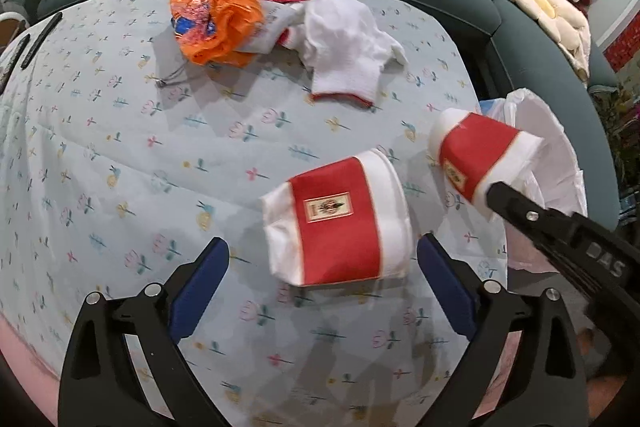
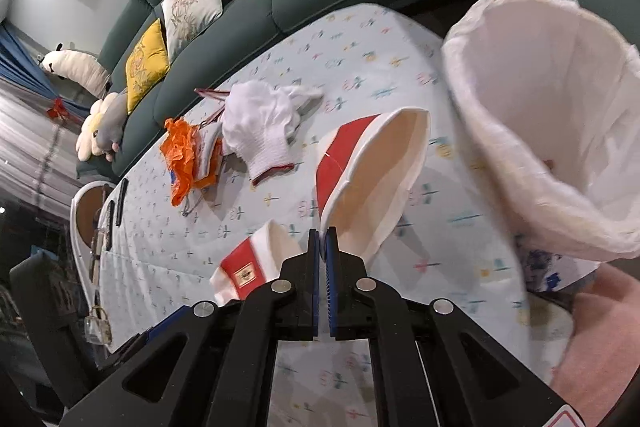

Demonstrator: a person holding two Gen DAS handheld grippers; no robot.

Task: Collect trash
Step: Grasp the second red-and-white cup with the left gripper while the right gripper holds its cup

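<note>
The right gripper (image 2: 322, 237), clamped on a paper cup's (image 2: 372, 187) rim, should clear the lined bin's (image 2: 560, 131) lip before letting go, while the left gripper (image 1: 322, 263) gapes empty around a second cup (image 1: 338, 223).

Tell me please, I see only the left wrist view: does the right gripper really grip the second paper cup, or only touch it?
Observer: It grips it. In the right wrist view the right gripper is shut on the rim of the paper cup.
Operator: Is something inside this cup?
Observer: No, its open mouth faces the right camera and the inside looks empty.
Operator: And is the trash bin full?
Observer: No. The trash bin looks nearly empty inside; I see only a reddish spot, too small to identify.
</note>
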